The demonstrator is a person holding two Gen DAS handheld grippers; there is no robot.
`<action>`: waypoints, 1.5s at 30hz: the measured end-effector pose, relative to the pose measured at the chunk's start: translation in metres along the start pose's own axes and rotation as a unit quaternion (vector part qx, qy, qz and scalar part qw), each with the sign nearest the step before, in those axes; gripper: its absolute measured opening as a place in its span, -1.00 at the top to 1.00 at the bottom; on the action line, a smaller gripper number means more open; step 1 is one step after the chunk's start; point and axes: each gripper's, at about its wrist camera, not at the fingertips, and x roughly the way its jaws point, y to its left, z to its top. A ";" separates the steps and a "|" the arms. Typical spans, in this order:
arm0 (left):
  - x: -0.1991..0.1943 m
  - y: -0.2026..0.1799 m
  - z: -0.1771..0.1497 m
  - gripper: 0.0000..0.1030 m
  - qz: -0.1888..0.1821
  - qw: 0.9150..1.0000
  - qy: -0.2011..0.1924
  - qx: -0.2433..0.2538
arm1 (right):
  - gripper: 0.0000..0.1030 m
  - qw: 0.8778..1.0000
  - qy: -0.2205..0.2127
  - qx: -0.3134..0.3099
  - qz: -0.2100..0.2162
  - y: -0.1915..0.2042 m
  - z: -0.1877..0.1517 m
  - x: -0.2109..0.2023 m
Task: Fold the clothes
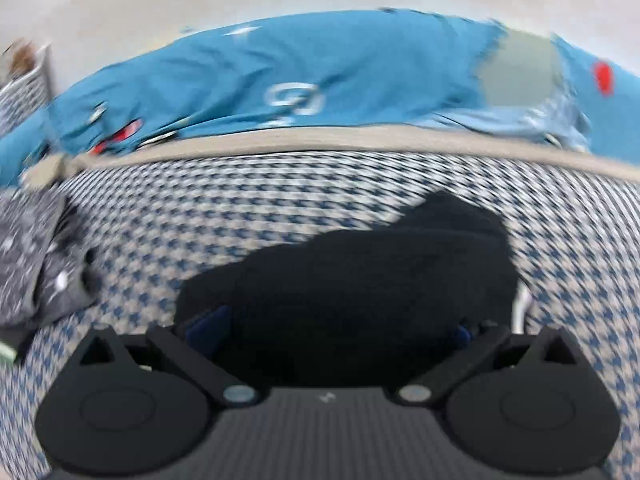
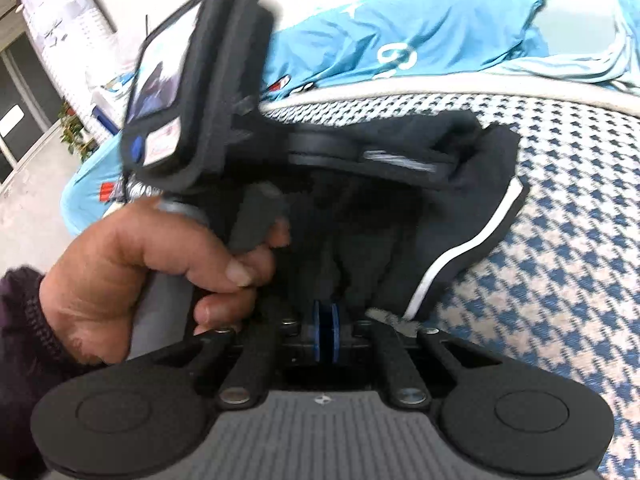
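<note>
The black garment (image 1: 352, 276) lies bunched on the houndstooth bed cover (image 1: 280, 200), filling the lower middle of both views, its white-striped edge (image 2: 460, 256) toward the right in the right wrist view. The left gripper (image 1: 324, 320) has its jaws wide apart with the cloth between them; whether the pads press it cannot be told. The right gripper (image 2: 326, 320) has its blue pads nearly together at the garment's near edge, though a pinch is not clear. The person's hand (image 2: 132, 268) holds the left tool at left. To fold well, take one layer only, lift low, and lay the edge over evenly.
</note>
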 end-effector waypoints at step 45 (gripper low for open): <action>-0.009 0.148 -0.023 -1.00 0.063 0.980 0.037 -0.187 | 0.77 0.983 -0.106 0.058 -0.136 -0.019 0.035 0.041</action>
